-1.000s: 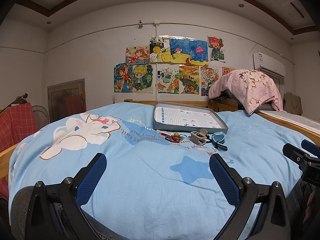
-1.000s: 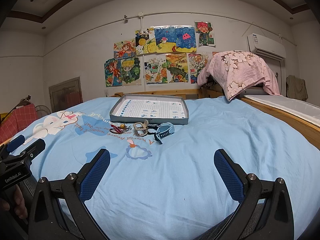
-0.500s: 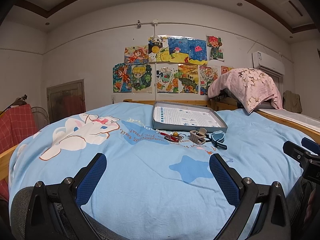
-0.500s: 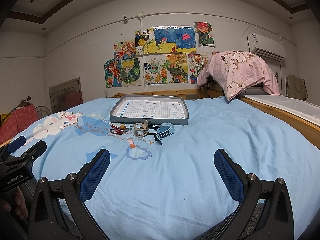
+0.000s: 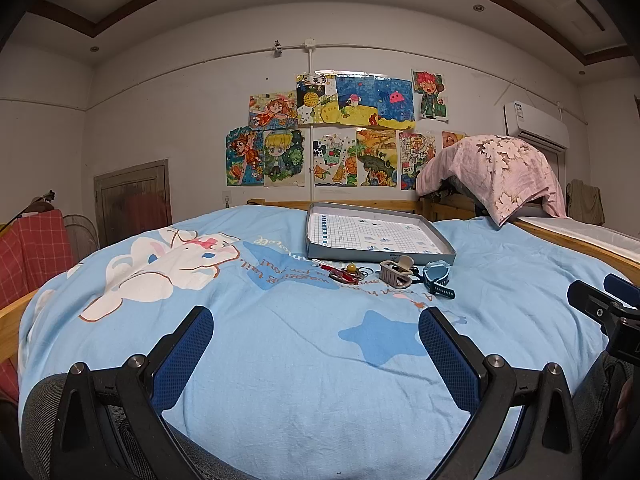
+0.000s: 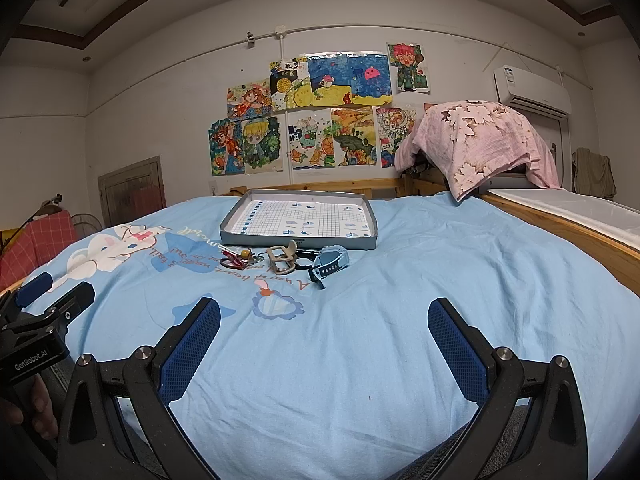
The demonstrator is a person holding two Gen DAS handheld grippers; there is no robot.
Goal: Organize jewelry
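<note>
Lying well ahead of both grippers, left gripper (image 5: 316, 344) and right gripper (image 6: 324, 338) spread wide and empty, watches (image 6: 328, 266) are seen before the tray (image 6: 298, 242).

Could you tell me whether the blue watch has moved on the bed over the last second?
No. The blue watch still lies just in front of the grey tray's near right corner.

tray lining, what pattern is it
White paper with a blue grid inside the grey tray; clearest in the right wrist view.

A shallow grey tray (image 6: 298, 240) was parked flat on the bed, empty; red bracelet (image 6: 232, 261), tan watch (image 6: 282, 262) and blue watch (image 6: 330, 265) were lined up just in front.
</note>
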